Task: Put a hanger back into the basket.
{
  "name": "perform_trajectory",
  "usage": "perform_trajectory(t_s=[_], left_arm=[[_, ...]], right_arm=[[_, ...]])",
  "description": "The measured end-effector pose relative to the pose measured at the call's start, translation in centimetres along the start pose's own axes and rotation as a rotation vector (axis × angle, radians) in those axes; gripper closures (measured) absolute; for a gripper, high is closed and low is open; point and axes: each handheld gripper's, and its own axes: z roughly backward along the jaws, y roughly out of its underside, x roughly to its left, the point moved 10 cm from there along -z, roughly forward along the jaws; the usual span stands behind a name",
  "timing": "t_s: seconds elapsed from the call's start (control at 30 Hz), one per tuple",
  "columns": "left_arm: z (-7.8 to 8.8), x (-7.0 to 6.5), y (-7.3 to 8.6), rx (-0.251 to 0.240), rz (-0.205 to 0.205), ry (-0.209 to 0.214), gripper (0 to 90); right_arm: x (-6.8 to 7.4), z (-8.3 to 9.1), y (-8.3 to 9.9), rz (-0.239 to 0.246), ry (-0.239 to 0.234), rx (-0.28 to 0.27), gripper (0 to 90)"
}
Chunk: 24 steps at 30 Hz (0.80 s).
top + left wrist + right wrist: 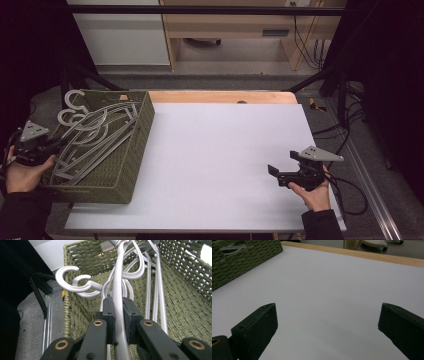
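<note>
Starting at the far left of the high view, the left gripper reaches into the woven green basket, the person's left hand wrapped around its body just outside the basket's near left corner. Looking along that gripper's own jaws in the left gripper view, the left gripper is pinching one bar of a silver hanger, the pads pressed against it from both sides. That hanger lies on a pile of silver hangers inside the basket, and two of their hooks curl out over the basket's far rim. The basket itself sits at the left end of the white table top, slightly overhanging the left edge.

Moving right, a wide stretch of bare white surface, well apart from the basket. Over at the right side the right gripper sits low over the table, held in the right hand, pointing left toward the basket. In the right gripper view its jaws stand spread wide, with bare table between them and the basket's corner off at upper left.
</note>
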Motion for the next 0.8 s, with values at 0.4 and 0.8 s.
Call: perform_trajectory(t_s=[0.4, 0.8], left_arm=[[-1.1, 0.3, 1.9, 0.171, 0.043, 0.028, 79.2], [0.5, -2.4, 0.3, 0.031, 0.124, 0.139, 61.0]], right_arm=[[0.1, 0.0, -0.1, -0.006, -0.005, -0.008, 2.8], [0.0, 0.2, -0.1, -0.006, -0.005, -0.011, 2.7]])
